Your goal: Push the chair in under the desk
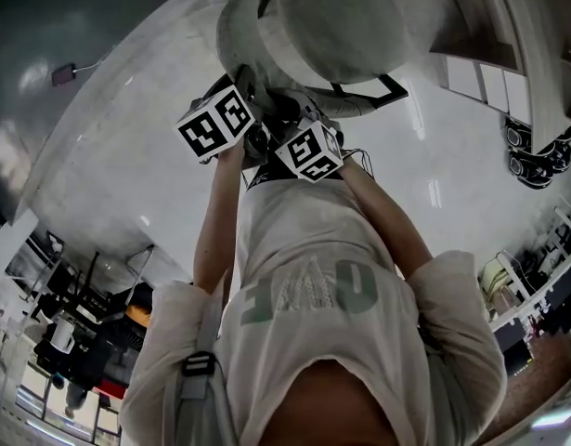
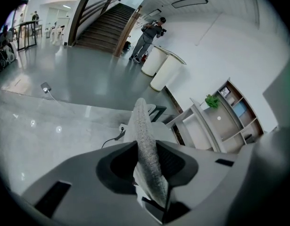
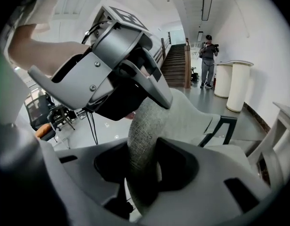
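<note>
Where the person's arms reach forward in the head view, entries run left to right.

- Desk [image 1: 99,165]: white, glossy, with a curved edge.
- Left gripper [image 2: 148,161]: jaws pinching the top edge of the chair [image 1: 341,17] backrest, grey fabric filling the gap between them.
- Right gripper [image 3: 144,168]: just beside the left one, jaws likewise clamped on the same padded edge.
- Position: the chair, grey with a black arm frame [image 1: 392,86], stands at the desk's edge; how far its seat sits under cannot be told.
- Background, right: staircase [image 2: 104,25], standing person [image 2: 147,36], shelf unit [image 2: 229,112].
</note>
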`<state>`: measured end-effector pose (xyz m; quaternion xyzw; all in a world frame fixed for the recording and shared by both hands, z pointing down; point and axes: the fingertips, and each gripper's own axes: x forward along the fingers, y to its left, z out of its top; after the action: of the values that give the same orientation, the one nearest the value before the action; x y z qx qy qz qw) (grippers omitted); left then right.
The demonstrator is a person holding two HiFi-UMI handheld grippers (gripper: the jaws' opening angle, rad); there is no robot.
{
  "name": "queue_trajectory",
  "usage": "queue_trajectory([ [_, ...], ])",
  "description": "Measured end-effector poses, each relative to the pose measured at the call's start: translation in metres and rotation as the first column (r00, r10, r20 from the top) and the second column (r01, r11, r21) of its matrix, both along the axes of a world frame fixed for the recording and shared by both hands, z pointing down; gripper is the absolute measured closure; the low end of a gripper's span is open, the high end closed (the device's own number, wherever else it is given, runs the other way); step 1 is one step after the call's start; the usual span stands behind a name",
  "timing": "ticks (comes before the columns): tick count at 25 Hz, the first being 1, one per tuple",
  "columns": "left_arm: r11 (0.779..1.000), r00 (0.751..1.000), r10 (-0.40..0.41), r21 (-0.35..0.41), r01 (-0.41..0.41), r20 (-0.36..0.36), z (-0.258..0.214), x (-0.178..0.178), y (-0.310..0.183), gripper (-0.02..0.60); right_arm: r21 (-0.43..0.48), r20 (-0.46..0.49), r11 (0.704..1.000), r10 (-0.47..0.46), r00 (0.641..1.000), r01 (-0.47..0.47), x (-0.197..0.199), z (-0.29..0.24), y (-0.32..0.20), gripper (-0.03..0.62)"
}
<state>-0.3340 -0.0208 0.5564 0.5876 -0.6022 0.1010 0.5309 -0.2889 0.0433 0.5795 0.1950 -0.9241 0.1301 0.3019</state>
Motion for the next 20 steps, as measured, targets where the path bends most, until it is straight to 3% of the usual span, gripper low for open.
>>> queue_trajectory([
  [8, 1.000, 0.999, 0.017, -0.010, -0.017, 0.028, 0.002, 0.004, -0.003, 0.462, -0.017, 0.020, 1.000, -0.015, 1.000, 0.016, 0.003, 0.001, -0.001, 0.459],
  [20, 0.998, 0.991, -0.051, 0.038, 0.047, 0.127, -0.018, 0.032, -0.029, 0.466, -0.048, 0.119, 0.998, -0.042, 0.992, 0.048, 0.031, -0.021, -0.025, 0.457],
])
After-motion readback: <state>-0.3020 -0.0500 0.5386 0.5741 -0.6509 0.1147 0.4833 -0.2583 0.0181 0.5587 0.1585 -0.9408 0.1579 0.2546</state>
